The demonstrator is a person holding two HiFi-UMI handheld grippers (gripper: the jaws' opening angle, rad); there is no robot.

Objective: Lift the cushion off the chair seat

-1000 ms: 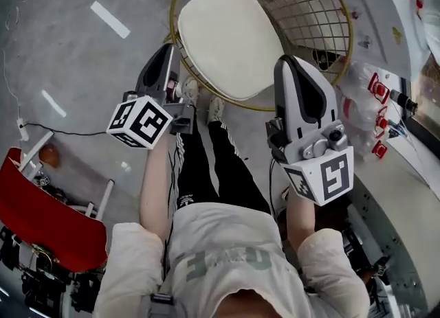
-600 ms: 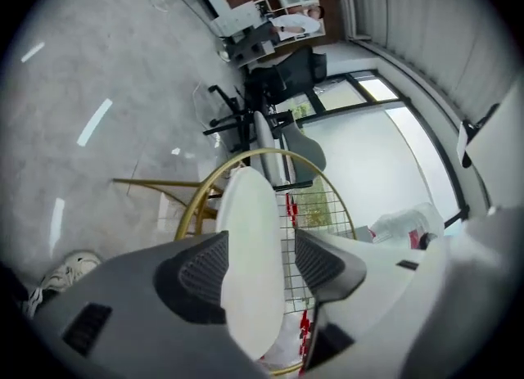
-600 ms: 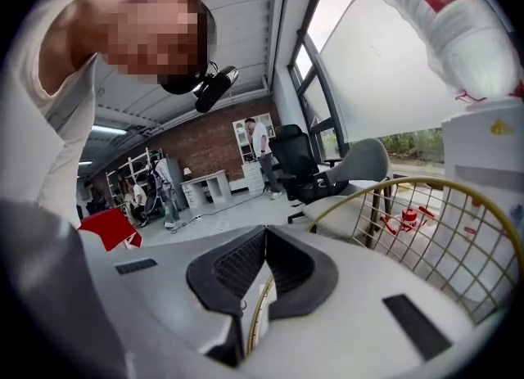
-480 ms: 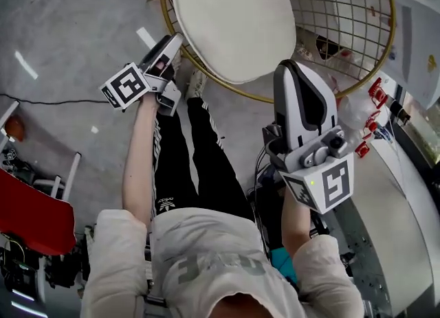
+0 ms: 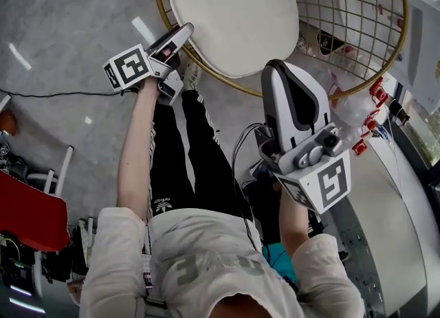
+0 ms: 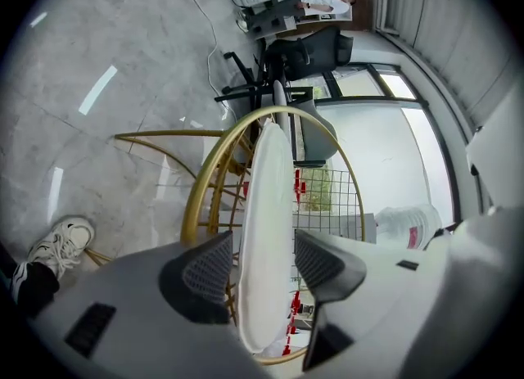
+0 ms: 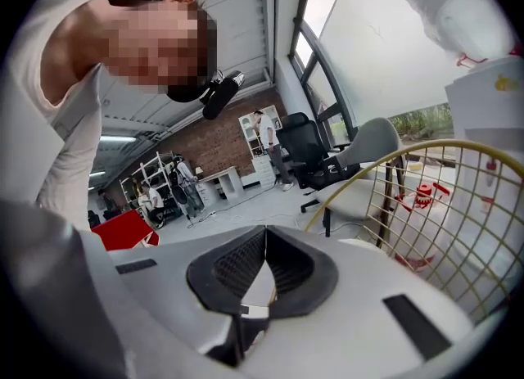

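A white oval cushion (image 5: 234,14) lies on the seat of a gold wire chair (image 5: 344,14). My left gripper (image 5: 182,33) is at the chair's front left rim, rolled onto its side. Its jaws have just been opening and now stand wide. In the left gripper view the cushion (image 6: 270,173) shows edge-on in the gap of the left gripper (image 6: 264,254), and neither pad touches it. The gold rim (image 6: 201,181) curves just beside it. My right gripper (image 5: 275,66) hovers short of the chair's front rim. It is shut (image 7: 266,234), pad tips touching, with nothing held.
The person's legs and white shoes (image 5: 189,76) stand just before the chair. A red chair (image 5: 27,213) is at the lower left and a cable (image 5: 41,95) crosses the floor. A clear water bottle (image 5: 354,107) and red-capped items sit beside a white counter on the right.
The left gripper has dropped to the chair's front left rim, rolled onto its side and opened its jaws. The right gripper has sunk a little and stays shut.
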